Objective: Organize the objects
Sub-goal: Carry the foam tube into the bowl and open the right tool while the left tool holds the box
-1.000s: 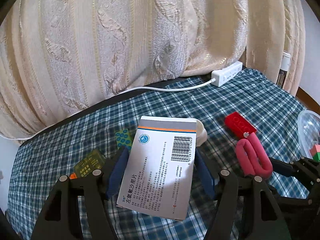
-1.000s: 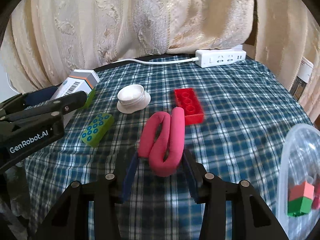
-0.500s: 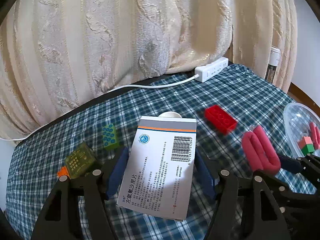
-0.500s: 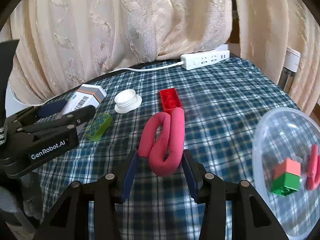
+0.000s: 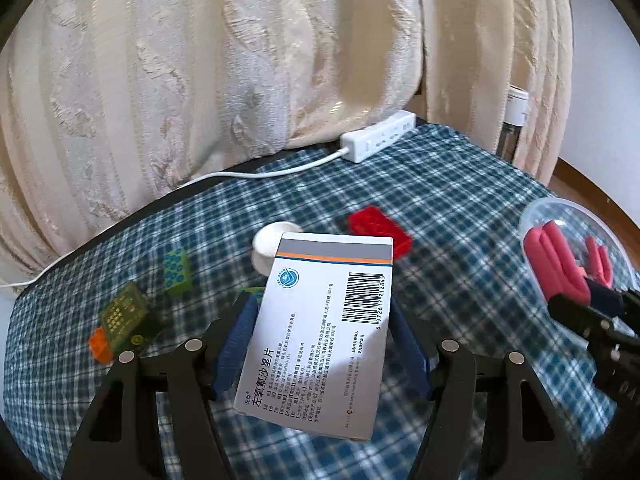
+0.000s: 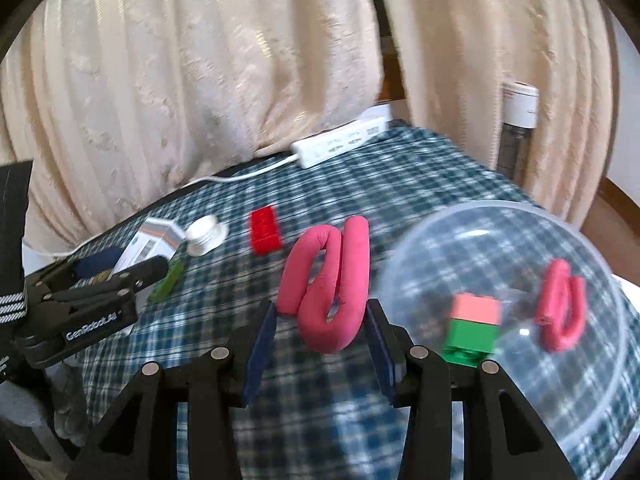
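My left gripper (image 5: pixel 320 344) is shut on a white medicine box (image 5: pixel 320 332) with a barcode, held above the checked tablecloth. My right gripper (image 6: pixel 320 344) is shut on a folded pink foam roll (image 6: pixel 328 280), lifted just left of a clear plastic bowl (image 6: pixel 500 240). The bowl holds a pink-and-green block (image 6: pixel 474 328) and a second pink roll (image 6: pixel 560 308). In the left wrist view the bowl (image 5: pixel 560 208) and the held roll (image 5: pixel 554 264) are at the right.
On the cloth lie a red brick (image 5: pixel 378 228), a white cap (image 5: pixel 272 244), a green studded brick (image 5: pixel 177 270), and a dark green block on an orange one (image 5: pixel 122 320). A white power strip (image 5: pixel 376 140) lies by the curtain. A bottle (image 6: pixel 516 128) stands at the right.
Both grippers have risen and swung right with their loads. The pink roll has moved from mid-table to the bowl's left rim. The bowl now fills the right wrist view's right side.
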Demonstrator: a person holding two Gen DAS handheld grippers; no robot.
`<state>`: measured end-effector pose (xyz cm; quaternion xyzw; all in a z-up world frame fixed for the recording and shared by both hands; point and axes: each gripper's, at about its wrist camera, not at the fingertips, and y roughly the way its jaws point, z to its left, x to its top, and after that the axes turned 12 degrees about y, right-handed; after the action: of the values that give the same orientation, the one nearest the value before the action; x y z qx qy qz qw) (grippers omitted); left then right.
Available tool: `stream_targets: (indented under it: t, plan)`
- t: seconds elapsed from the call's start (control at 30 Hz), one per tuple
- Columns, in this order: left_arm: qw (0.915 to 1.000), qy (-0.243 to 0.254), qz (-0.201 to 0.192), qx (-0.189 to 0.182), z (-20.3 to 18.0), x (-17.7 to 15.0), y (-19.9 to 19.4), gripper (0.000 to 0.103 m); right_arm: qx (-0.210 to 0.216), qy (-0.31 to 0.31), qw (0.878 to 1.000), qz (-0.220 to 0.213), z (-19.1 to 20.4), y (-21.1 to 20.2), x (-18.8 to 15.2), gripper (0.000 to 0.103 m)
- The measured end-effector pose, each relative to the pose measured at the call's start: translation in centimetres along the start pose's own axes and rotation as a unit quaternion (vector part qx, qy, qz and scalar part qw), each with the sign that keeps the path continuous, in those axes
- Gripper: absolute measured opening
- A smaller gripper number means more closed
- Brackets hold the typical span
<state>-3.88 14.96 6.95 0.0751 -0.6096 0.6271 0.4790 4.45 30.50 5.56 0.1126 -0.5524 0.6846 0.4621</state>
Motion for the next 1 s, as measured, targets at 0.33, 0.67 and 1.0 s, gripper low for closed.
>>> stream_targets:
  t: [0.33,0.67,1.0]
  plan:
    - [0.9993,0.027,-0.001,-0.027,-4.2,1.4,-0.2,0.068,-0.038,0.058,0.997,-0.022,-6.6,-2.2,0.4,0.048]
    - [0.9969,0.060,-0.004,-0.051,-8.6,3.1,-0.2,0.068,-0.051,0.088,0.995,-0.027,-10.4,-3.0,0.2,0.049]
    - [0.9925,0.088,-0.005,-0.085,-12.9,5.1,0.6,0.068,-0.052,0.096,0.994,-0.019,-12.9,-3.3,-0.1,0.049]
